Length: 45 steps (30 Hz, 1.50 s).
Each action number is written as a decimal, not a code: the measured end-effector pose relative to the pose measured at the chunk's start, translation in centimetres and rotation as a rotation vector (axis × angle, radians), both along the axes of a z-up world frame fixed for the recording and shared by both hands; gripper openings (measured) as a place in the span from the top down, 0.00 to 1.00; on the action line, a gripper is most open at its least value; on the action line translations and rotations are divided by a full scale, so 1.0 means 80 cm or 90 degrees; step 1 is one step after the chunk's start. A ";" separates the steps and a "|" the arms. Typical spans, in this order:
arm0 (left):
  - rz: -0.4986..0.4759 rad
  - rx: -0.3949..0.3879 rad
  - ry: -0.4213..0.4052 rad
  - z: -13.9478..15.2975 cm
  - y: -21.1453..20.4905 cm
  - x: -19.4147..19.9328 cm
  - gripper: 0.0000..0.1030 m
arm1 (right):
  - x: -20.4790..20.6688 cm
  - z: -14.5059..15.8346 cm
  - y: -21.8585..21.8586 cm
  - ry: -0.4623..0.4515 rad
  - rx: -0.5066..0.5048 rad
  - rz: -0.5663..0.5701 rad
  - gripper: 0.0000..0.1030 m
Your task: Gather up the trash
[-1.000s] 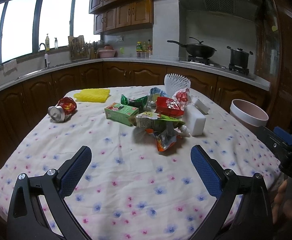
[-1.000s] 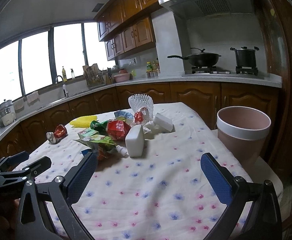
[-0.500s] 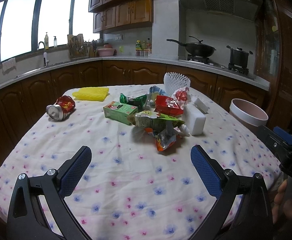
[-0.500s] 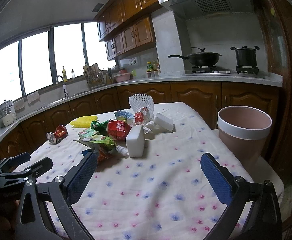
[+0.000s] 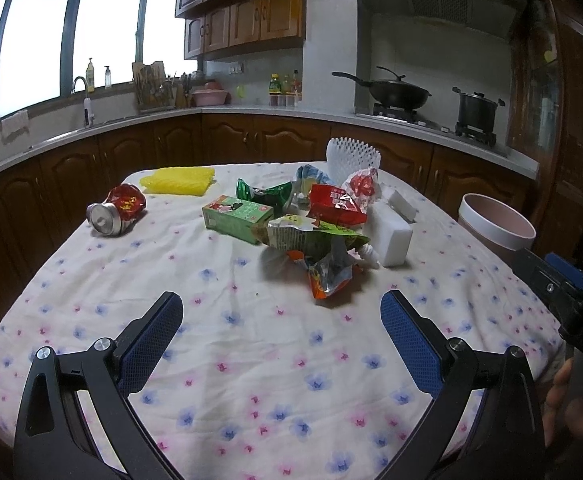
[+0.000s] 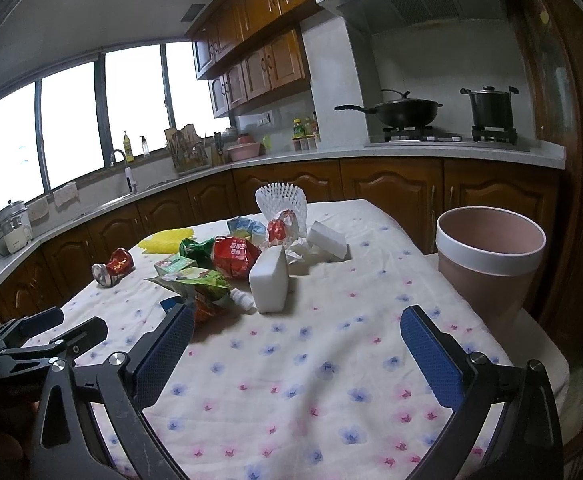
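A pile of trash lies mid-table: a green carton [image 5: 237, 218], a green snack bag [image 5: 311, 236], a torn foil wrapper [image 5: 329, 276], a red packet [image 5: 333, 204] and a white foam block [image 5: 391, 236]. A crushed red can [image 5: 117, 214] lies apart at the left. The pink bin [image 6: 489, 256] stands off the table's right side, also in the left wrist view [image 5: 495, 228]. My left gripper [image 5: 281, 320] is open and empty above the near cloth. My right gripper [image 6: 297, 340] is open and empty, short of the foam block [image 6: 269, 280].
The table has a white floral cloth [image 5: 251, 360]. A yellow mesh [image 5: 179, 180] and a white foam net [image 5: 351, 156] lie at the far side. Kitchen counters with a wok [image 5: 399, 94] and pot [image 5: 477, 110] run behind. The right gripper's body [image 5: 563, 300] shows at the right.
The left gripper has eased slightly back and up from the table. The right gripper has barely moved. Both stay open and empty.
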State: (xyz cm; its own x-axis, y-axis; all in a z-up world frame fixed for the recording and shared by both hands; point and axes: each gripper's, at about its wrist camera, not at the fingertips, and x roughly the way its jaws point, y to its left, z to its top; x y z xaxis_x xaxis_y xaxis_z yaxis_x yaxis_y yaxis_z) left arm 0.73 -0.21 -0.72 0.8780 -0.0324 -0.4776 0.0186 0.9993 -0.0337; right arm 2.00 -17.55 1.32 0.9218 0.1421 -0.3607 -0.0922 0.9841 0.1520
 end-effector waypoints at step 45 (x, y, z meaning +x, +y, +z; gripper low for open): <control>-0.113 -0.375 0.303 -0.035 0.058 0.219 0.84 | 0.226 -0.028 0.018 0.283 0.085 0.106 0.60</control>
State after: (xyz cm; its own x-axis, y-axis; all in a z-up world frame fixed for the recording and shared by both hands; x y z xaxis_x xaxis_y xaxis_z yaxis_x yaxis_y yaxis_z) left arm 18.24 4.42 -3.54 0.5401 -0.5190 -0.6625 0.0271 0.7975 -0.6027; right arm 20.08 -16.13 -0.94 0.6437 0.3462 -0.6825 -0.1443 0.9307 0.3360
